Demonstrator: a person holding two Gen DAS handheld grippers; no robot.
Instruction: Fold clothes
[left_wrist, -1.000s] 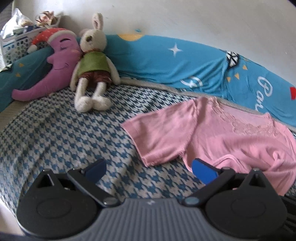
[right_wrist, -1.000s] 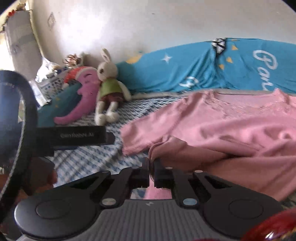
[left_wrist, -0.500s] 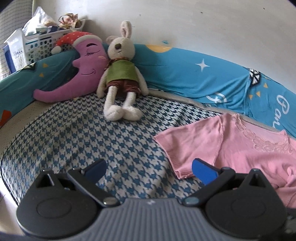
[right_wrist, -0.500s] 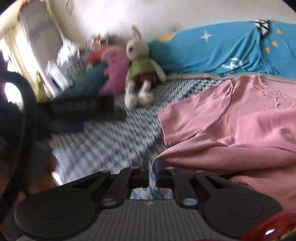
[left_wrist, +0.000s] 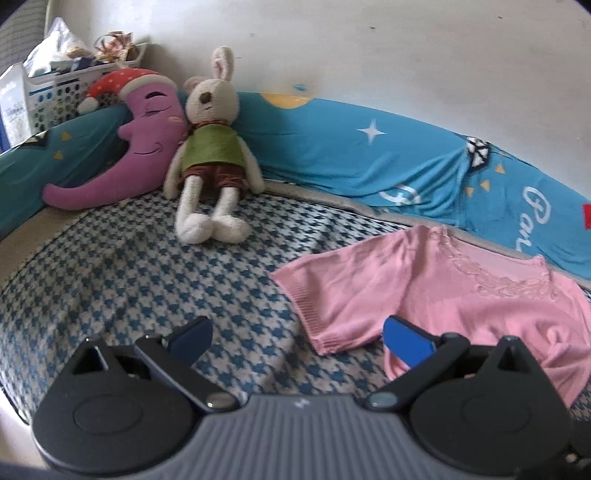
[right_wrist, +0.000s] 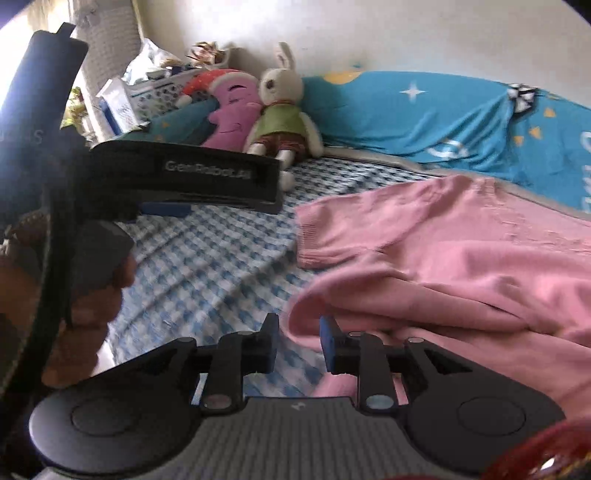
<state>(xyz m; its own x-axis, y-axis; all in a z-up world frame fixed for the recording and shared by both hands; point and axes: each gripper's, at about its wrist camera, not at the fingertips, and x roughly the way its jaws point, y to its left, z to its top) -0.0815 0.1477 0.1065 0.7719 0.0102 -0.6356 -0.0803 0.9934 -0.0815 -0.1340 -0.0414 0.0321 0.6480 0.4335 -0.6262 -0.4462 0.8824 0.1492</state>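
A pink short-sleeved top (left_wrist: 461, 295) lies spread on the right of the houndstooth bed cover (left_wrist: 147, 280), its sleeve (left_wrist: 332, 299) pointing left. My left gripper (left_wrist: 297, 338) hovers open and wide above the sleeve cuff with nothing between its blue pads. In the right wrist view the top (right_wrist: 461, 240) fills the right half. My right gripper (right_wrist: 301, 334) is low at its bunched lower edge and its jaws are opening. A rounded fold of pink fabric (right_wrist: 306, 314) sits in the gap, and the left pad stands clear of it. The left gripper (right_wrist: 221, 184) and a hand (right_wrist: 92, 302) show at the left.
A plush rabbit (left_wrist: 210, 147) and a purple moon cushion (left_wrist: 140, 147) lean at the back left. A blue printed bolster (left_wrist: 369, 155) runs along the wall. A white basket (left_wrist: 55, 92) with clutter stands in the far left corner. The bed's left edge (left_wrist: 22, 240) drops off.
The right gripper was shut on a fold of the pink top; its jaws have parted and the fold now rests loose between them. The right view has rolled. The left gripper stays open.
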